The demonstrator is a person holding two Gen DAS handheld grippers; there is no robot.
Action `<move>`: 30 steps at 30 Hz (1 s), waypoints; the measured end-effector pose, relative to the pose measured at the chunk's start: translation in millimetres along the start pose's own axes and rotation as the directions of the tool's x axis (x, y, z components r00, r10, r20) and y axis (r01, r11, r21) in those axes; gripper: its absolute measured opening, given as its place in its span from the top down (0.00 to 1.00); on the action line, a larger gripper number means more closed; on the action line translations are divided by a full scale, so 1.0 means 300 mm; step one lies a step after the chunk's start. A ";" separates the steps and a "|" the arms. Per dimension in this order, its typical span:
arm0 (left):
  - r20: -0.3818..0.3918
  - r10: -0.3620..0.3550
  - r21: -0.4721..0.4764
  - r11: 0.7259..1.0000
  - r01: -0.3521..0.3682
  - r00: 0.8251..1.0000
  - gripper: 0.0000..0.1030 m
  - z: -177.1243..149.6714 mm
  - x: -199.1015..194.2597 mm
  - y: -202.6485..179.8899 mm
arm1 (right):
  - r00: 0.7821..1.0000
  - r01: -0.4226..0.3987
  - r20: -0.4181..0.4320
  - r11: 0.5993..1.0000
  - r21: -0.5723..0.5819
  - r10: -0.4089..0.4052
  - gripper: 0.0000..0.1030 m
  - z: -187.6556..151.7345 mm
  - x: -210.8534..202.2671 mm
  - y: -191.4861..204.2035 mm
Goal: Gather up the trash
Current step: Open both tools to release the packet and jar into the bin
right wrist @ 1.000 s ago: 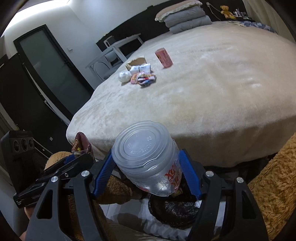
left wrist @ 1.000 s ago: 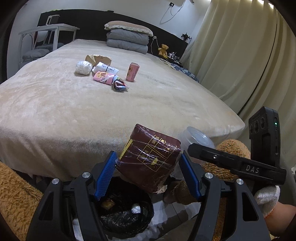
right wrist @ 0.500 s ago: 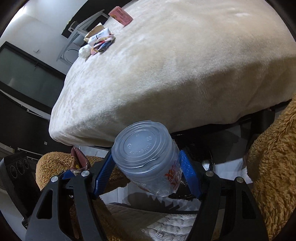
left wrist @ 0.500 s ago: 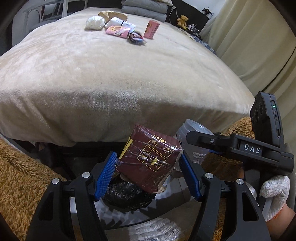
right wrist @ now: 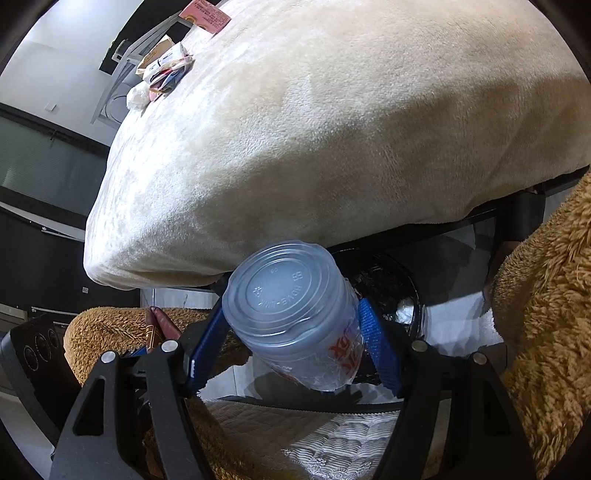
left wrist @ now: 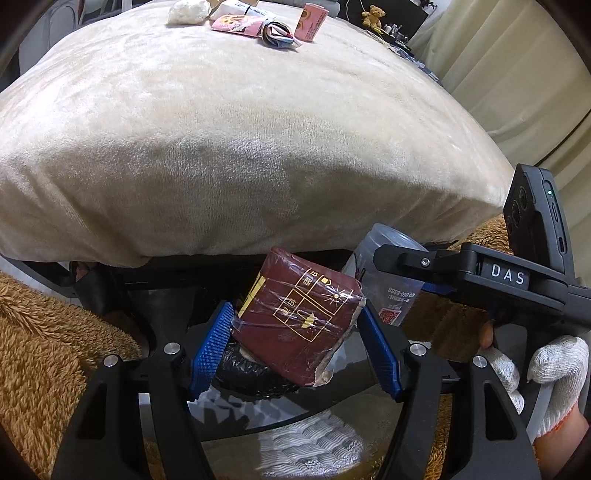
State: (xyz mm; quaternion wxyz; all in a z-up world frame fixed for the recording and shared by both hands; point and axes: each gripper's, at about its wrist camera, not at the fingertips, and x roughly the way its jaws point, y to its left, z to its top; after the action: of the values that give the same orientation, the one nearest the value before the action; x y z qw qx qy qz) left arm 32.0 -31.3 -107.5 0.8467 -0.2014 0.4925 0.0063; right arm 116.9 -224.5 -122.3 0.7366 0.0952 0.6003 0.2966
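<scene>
My left gripper is shut on a dark red packet wrapped in clear film, tilted, hanging over a black-lined bin on the floor by the bed's foot. My right gripper is shut on a clear plastic cup with a lid and red print, held sideways just in front of the same bin. In the left wrist view the cup and the right gripper's body sit close to the right of the packet. More trash lies far up the bed: a pink can, wrappers, a white wad.
The beige bed fills the view ahead, its dark frame just above the bin. Brown fluffy cloth flanks both sides. A white patterned mat lies below. A gloved hand holds the right gripper. Curtains hang at right.
Both grippers sank and tipped downward toward the bin, still holding the packet and the cup. The bed's trash slid to the top edge of both views.
</scene>
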 end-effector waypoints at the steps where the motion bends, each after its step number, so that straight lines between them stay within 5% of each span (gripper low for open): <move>1: 0.009 -0.001 0.005 1.000 0.001 1.000 0.30 0.001 -0.007 -0.002 | 1.000 0.000 0.002 1.000 0.004 0.000 0.27 0.000 -0.001 -0.002; 3: 0.029 -0.003 0.008 1.000 0.003 1.000 0.22 0.000 -0.019 -0.002 | 1.000 -0.018 0.002 1.000 0.022 0.018 0.18 0.001 -0.001 -0.010; 22: 0.069 -0.004 -0.006 1.000 0.005 0.998 0.22 0.006 -0.051 -0.002 | 0.999 -0.048 0.026 0.999 0.017 0.048 0.17 0.001 -0.035 -0.008; 30: 0.172 -0.029 0.005 1.000 0.029 0.985 0.22 0.009 -0.128 -0.001 | 0.985 -0.113 0.127 0.992 -0.060 0.120 0.17 -0.009 -0.138 0.008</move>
State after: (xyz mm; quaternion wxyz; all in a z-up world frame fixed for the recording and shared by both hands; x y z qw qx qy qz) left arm 14.6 -23.4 -74.1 0.8863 -0.2064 0.4144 0.0108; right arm 109.2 -246.0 -87.5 0.7578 0.1300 0.5364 0.3480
